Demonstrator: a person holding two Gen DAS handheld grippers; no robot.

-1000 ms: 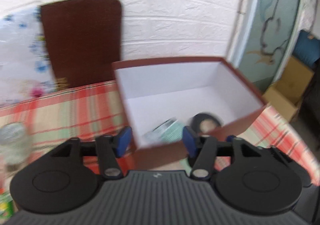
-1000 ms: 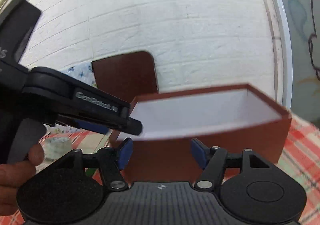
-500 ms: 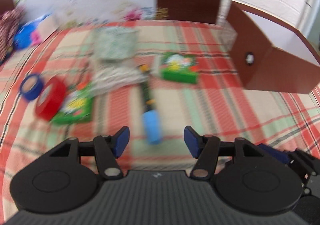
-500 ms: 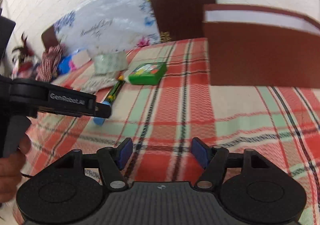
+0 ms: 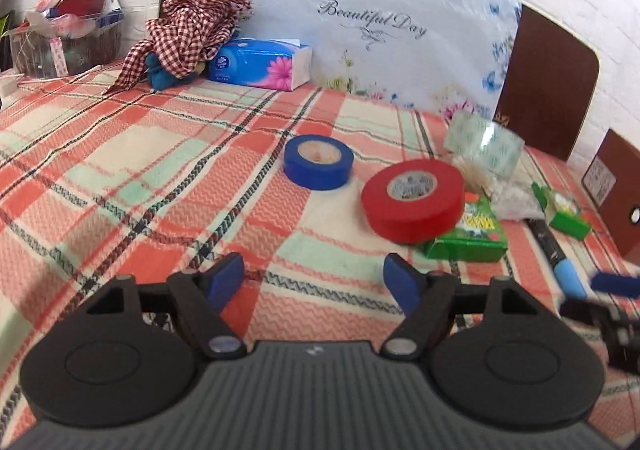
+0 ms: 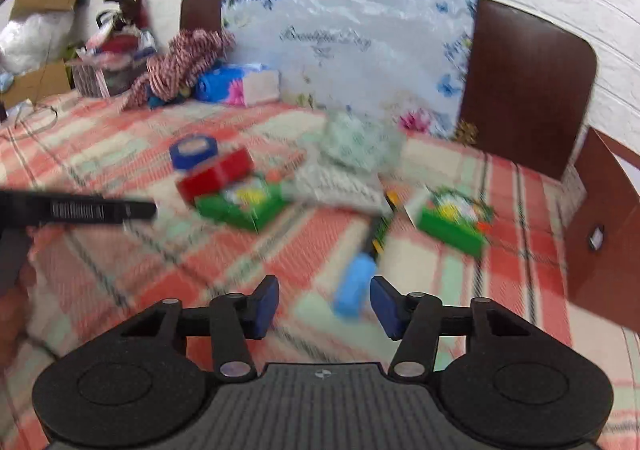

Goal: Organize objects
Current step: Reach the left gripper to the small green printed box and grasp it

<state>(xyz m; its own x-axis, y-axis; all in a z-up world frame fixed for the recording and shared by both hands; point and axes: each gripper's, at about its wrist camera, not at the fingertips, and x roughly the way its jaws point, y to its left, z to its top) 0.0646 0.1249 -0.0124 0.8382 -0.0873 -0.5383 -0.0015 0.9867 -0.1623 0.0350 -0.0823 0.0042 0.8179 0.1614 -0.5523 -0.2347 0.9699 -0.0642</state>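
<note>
The right gripper (image 6: 324, 308) hovers over the plaid tablecloth (image 6: 460, 274), its jaws closing with nothing pressed between them; a blue-capped marker (image 6: 356, 282) lies just beyond its right finger; farther off sit two green boxes (image 6: 240, 206) (image 6: 452, 222), red tape (image 6: 216, 174) and blue tape (image 6: 193, 149); the brown box (image 6: 608, 218) stands far right; the view is blurred.

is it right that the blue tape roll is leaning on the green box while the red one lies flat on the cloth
No, the rolls are swapped. In the left wrist view the red tape roll leans tilted on the green box, while the blue tape roll lies flat on the cloth.
</note>
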